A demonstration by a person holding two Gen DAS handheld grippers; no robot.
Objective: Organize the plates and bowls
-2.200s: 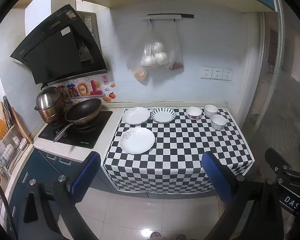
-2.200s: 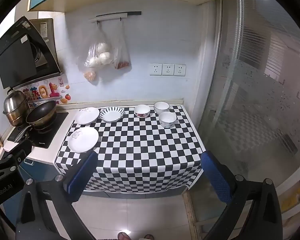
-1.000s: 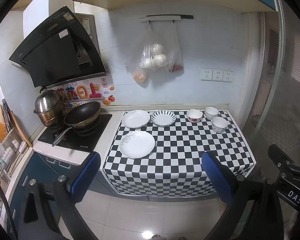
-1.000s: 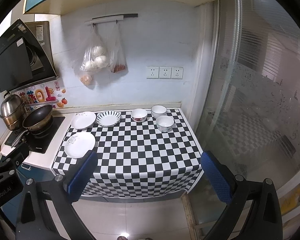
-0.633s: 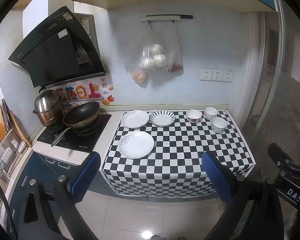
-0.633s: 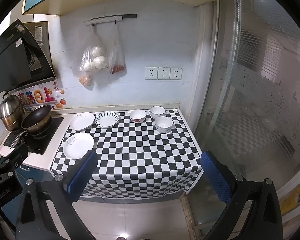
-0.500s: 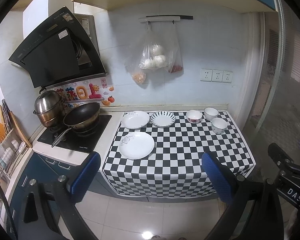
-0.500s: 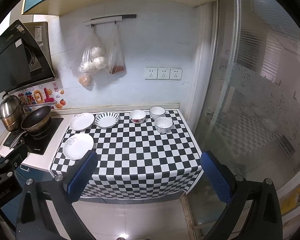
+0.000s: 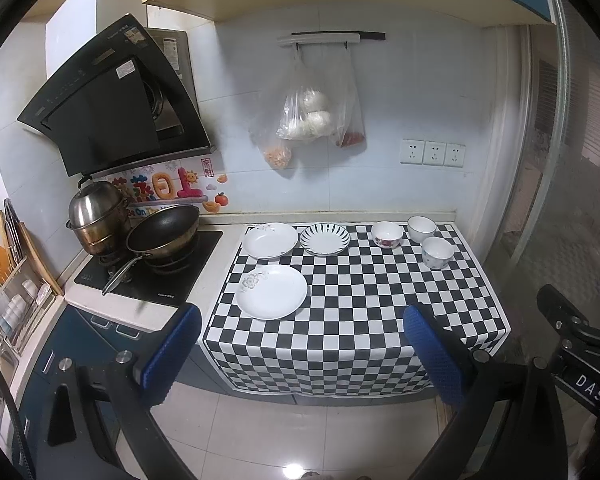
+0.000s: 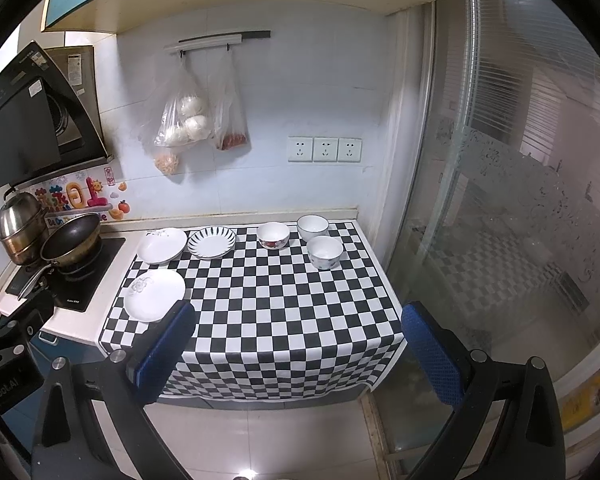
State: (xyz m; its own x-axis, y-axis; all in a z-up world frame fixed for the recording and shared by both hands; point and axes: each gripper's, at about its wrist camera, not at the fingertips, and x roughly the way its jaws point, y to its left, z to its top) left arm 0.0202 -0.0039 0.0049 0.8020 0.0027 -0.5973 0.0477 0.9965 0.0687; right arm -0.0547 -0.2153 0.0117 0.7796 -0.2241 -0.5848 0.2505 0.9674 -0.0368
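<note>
On the checkered counter [image 9: 360, 304] lie a white floral plate [image 9: 271, 291] at front left, a deeper white plate [image 9: 269, 240] behind it and a blue-striped plate [image 9: 325, 239] to its right. Three bowls stand at the back right: a red-patterned bowl [image 9: 387, 234], a white bowl [image 9: 421, 229] and a nearer bowl [image 9: 437, 252]. The same dishes show in the right wrist view: floral plate [image 10: 154, 295], striped plate [image 10: 211, 242], bowls [image 10: 325, 252]. My left gripper [image 9: 302, 354] and right gripper [image 10: 298, 350] are open and empty, held well back from the counter above the floor.
An induction hob with a black wok [image 9: 163, 232] and a steel pot [image 9: 98, 216] stands left of the cloth. A range hood [image 9: 108, 100] hangs above. Plastic bags [image 9: 308, 120] hang on the wall. A glass door [image 10: 500, 200] is at the right. A dish rack [image 9: 8, 280] is far left.
Both grippers have drifted slightly; the counter sits a little lower and farther in both views. No dish has moved. Both grippers stay open.
</note>
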